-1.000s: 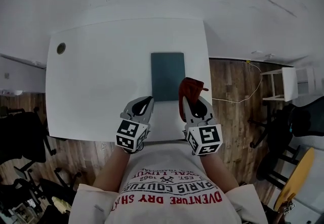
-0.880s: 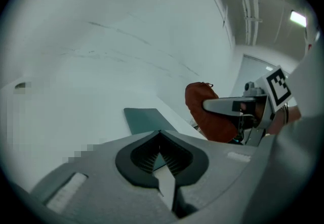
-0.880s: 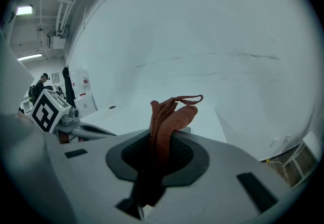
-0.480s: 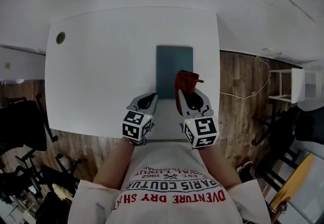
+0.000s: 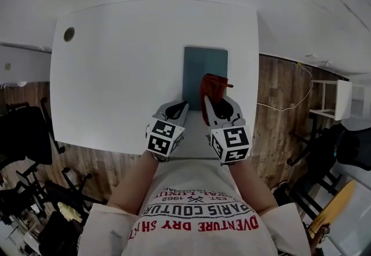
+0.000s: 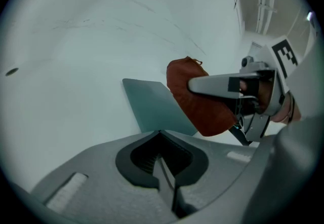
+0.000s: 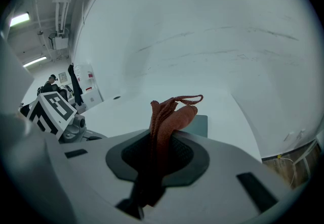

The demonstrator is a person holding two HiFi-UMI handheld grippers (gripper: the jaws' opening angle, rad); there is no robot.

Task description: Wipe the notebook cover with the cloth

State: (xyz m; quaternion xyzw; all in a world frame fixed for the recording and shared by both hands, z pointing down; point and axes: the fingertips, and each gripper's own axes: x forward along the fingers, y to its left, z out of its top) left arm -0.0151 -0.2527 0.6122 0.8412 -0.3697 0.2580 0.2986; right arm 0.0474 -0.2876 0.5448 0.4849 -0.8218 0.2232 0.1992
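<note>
The right hand-held gripper point(image 5: 215, 109) pinches the red cloth point(image 5: 212, 87). The teal notebook point(image 5: 196, 68) lies on the bench point(image 5: 116, 64) at its 11 o'clock. The left hand-held gripper point(image 5: 176, 111) is pressed together.

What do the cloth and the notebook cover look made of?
The cloth looks like soft, matte, rust-red fabric, probably woven: it bunches in folds and has a cord loop. The notebook cover looks smooth, matte teal, maybe card or plastic; flat, no glare.

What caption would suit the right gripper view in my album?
Right tongs clamp a red cloth, the teal notebook lying on the white table just beyond.
</note>
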